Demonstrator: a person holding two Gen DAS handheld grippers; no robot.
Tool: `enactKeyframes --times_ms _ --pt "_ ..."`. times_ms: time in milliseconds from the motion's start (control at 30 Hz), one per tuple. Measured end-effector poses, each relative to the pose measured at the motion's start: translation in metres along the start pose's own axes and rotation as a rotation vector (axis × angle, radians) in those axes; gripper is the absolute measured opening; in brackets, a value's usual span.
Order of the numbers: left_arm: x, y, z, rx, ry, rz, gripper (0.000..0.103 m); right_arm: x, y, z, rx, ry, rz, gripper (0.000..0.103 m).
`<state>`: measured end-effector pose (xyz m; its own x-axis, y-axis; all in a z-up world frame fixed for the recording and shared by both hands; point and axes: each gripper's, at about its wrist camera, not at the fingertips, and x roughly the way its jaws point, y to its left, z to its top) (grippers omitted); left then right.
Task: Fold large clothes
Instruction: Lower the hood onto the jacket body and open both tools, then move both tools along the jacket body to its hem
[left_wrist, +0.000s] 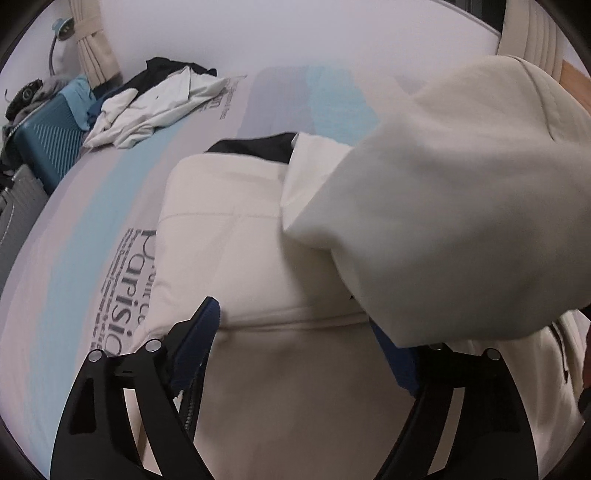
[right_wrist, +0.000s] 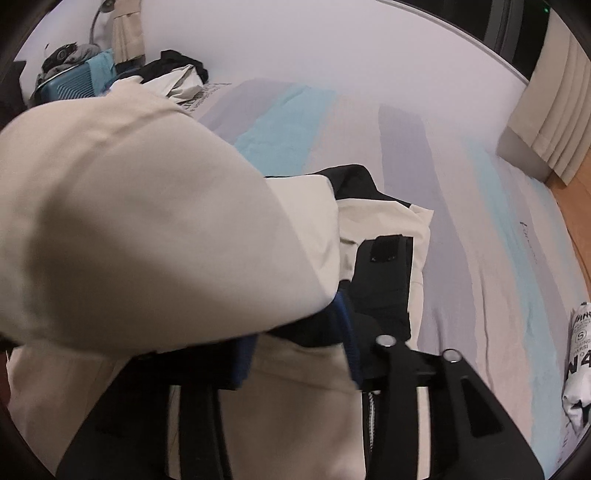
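Jacket (left_wrist: 266, 258) lies half-folded on bed (left_wrist: 66, 236), sleeve flopped over. Soft, bulky, limp; best pinched at hem or seams. Left gripper (left_wrist: 295, 332) wide open, empty; right gripper (right_wrist: 299, 332) part-open, gripping nothing.

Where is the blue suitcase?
In the left wrist view, the blue suitcase stands far left beside the bed, next to the clothes pile.

A cream jacket (right_wrist: 295, 398) with black panels lies on a striped bedsheet (right_wrist: 480, 229), its bulging fold draped over the left finger of the right gripper (right_wrist: 299, 339), whose jaws stand apart. More clothes (right_wrist: 177, 77) pile beyond.
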<state>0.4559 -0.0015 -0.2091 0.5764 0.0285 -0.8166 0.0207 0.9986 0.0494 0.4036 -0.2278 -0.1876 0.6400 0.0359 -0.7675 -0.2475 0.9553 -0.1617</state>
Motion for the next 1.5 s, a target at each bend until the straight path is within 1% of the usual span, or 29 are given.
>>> enactKeyframes --times_ms 100,167,267,367,400,467,533,600,767,900,1000,1067,1167,1300,1367,1433,1500 --pt "-0.003 -0.001 -0.007 -0.006 0.024 -0.009 0.086 -0.005 -0.004 -0.009 0.013 0.019 0.009 0.060" --pt "-0.005 0.001 -0.010 -0.014 0.031 -0.018 0.092 -0.008 -0.007 -0.016 0.022 0.037 0.015 0.062" --pt "-0.015 0.002 -0.020 -0.015 0.035 -0.024 0.097 -0.014 -0.013 -0.026 0.048 0.050 0.019 0.070" --pt "-0.025 0.000 -0.030 0.006 0.049 -0.021 0.097 -0.022 -0.017 -0.035 0.064 0.063 0.029 0.076" --pt "-0.025 0.003 -0.029 0.016 0.054 -0.017 0.097 -0.024 -0.017 -0.038 0.062 0.065 0.029 0.078" --pt "-0.031 0.002 -0.034 0.043 0.059 -0.020 0.097 -0.027 -0.017 -0.043 0.054 0.070 0.036 0.078" --pt "-0.038 -0.001 -0.040 0.065 0.066 -0.020 0.097 -0.031 -0.017 -0.047 0.053 0.081 0.040 0.082" --pt "-0.042 -0.001 -0.044 0.079 0.081 -0.033 0.097 -0.036 -0.016 -0.050 0.060 0.082 0.051 0.089" --pt "-0.053 -0.001 -0.059 0.077 0.123 -0.055 0.097 -0.049 -0.011 -0.059 0.058 0.097 0.068 0.093" --pt "-0.060 0.008 -0.067 0.032 0.153 -0.070 0.097 -0.060 -0.007 -0.068 0.065 0.114 0.080 0.095" --pt "-0.060 0.016 -0.075 -0.006 0.199 -0.097 0.097 -0.073 -0.005 -0.076 0.078 0.137 0.079 0.095" --pt "-0.062 0.019 -0.081 -0.016 0.214 -0.116 0.097 -0.082 -0.005 -0.082 0.092 0.152 0.072 0.095" --pt "-0.076 0.020 -0.086 0.003 0.181 -0.124 0.097 -0.098 -0.005 -0.094 0.122 0.174 0.065 0.095" --pt "-0.093 0.019 -0.094 0.018 0.182 -0.125 0.097 -0.110 -0.004 -0.110 0.135 0.190 0.061 0.095" --pt "-0.103 0.017 -0.098 0.034 0.175 -0.125 0.097 -0.114 -0.007 -0.115 0.149 0.187 0.074 0.095" --pt "-0.112 0.018 -0.103 0.028 0.173 -0.109 0.097 -0.117 -0.011 -0.121 0.155 0.185 0.105 0.095" --pt "-0.122 0.019 -0.113 0.011 0.174 -0.073 0.097 -0.117 -0.014 -0.129 0.136 0.191 0.137 0.095"
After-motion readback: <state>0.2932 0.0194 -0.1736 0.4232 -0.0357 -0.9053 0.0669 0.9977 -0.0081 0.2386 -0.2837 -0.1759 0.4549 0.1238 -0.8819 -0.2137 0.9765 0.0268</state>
